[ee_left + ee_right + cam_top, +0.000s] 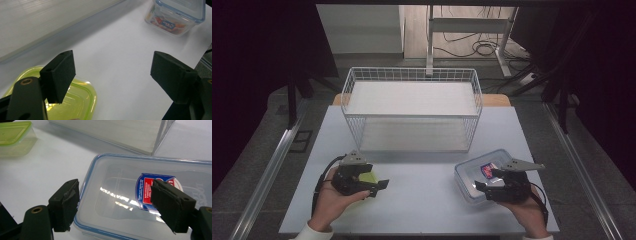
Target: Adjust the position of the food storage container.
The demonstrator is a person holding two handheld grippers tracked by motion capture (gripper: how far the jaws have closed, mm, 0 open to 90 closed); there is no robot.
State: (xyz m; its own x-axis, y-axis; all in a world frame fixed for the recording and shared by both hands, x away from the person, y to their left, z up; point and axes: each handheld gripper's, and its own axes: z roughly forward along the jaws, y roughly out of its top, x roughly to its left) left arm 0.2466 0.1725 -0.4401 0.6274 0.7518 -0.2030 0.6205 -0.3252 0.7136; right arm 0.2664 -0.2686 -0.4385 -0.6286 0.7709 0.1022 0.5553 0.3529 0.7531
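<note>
Since both tools stand open, I hold the right tool over the clear box on the worktop, and the left tool beside the green box, ready to grasp.

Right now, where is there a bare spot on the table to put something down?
The biggest bare patch is mid-table, between the green-lidded box under the left gripper and the clear blue-rimmed box under the right gripper, in front of the wire basket. The basket's two shelves look bare too. It is crowded around each box.
</note>
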